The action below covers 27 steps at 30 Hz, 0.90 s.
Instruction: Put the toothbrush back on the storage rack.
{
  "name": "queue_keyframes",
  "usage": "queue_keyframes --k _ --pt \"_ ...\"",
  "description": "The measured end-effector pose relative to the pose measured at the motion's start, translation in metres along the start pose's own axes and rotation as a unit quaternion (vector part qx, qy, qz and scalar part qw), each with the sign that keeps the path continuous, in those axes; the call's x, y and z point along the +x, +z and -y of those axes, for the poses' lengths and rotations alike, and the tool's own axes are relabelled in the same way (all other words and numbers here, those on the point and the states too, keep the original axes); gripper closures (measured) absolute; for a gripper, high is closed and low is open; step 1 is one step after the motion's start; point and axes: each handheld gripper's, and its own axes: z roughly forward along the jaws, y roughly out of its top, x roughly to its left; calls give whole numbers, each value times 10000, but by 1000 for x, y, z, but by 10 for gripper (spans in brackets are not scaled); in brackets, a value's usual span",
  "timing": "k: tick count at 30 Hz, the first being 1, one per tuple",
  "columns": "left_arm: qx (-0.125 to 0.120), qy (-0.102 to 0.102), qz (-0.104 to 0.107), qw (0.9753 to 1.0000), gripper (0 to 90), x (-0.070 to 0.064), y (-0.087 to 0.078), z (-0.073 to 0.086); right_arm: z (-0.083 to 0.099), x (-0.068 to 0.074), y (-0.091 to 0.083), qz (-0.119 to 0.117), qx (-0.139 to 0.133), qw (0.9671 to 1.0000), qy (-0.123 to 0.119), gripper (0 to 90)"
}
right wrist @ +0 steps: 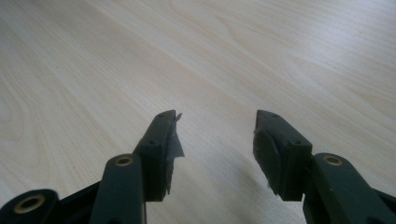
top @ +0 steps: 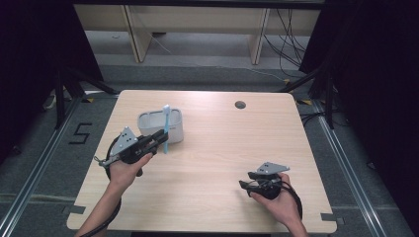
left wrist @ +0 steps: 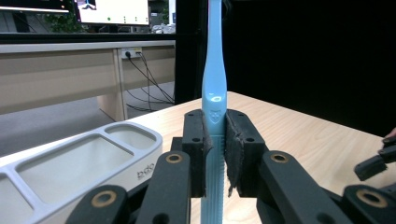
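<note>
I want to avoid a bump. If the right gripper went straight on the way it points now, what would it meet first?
Probably just the bare table: the right gripper, fingers open, tilts down toward plain wood, nothing standing ahead as far as its view shows.

Lab: black curtains (top: pixel 39 44), monitors (left wrist: pixel 112 10), loose cables (top: pixel 289 42)

Each tool, left tool (top: pixel 159 141) and right tool (top: pixel 243 184), is black, carries a grey three-cornered plate, brass-ringed pivots, worn jaw pads and a black cable. Forearms are bare.

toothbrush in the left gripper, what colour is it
Light blue toothbrush, clearest in the left gripper view.
</note>
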Motion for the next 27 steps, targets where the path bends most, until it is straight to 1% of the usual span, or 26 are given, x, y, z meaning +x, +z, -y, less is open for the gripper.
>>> queue_keyframes --k 1,2,5,6,7,8,12,13,15,16,17,18,19,20,21,27 --pt "-13 -10 -25 10000 781 1 1 -1 0 0 0 4 -1 10000 5 501" --pt "-9 5 -52 10000 782 2 2 -1 0 1 0 -9 17 10000 63 501" --pt "-49 -25 -137 9999 782 6 4 -4 -1 1 -1 -19 1 10000 57 501" --pt "-66 -33 -169 9998 782 7 4 -5 0 -1 -1 43 -68 10000 -51 501" --pt "-79 -32 -212 9997 782 9 3 -7 0 1 -2 -18 35 9999 105 501" --pt "-90 -22 -239 9997 781 11 3 -7 0 0 -1 3 -29 10000 69 501" --pt "-113 10 -395 9992 781 18 2 -11 0 0 -2 8 -26 10000 60 501" --pt "-138 -7 -432 9990 781 21 1 -11 0 0 -2 12 -21 10000 67 501" --pt "-177 -35 -518 9985 782 26 0 -12 -1 1 -2 17 0 9999 101 501" --pt "-206 -32 -566 9982 782 28 -1 -13 -1 1 -3 75 8 10000 52 501" --pt "-262 -70 -599 9978 782 31 -1 -13 -1 1 -3 -6 37 9999 132 501" --pt "-252 -62 -662 9975 782 33 -2 -14 0 2 -2 27 -12 9999 128 501" --pt "-276 -97 -710 9970 782 36 -3 -14 0 1 -1 45 -42 9999 95 501" --pt "-271 -113 -740 9968 782 38 -4 -14 0 1 -1 32 -41 10000 84 501" --pt "-282 -127 -781 9965 782 40 -4 -13 0 0 -1 30 -44 10000 6 501" --pt "-309 -111 -969 9948 782 48 -9 -10 0 0 -1 12 -33 10000 32 501"
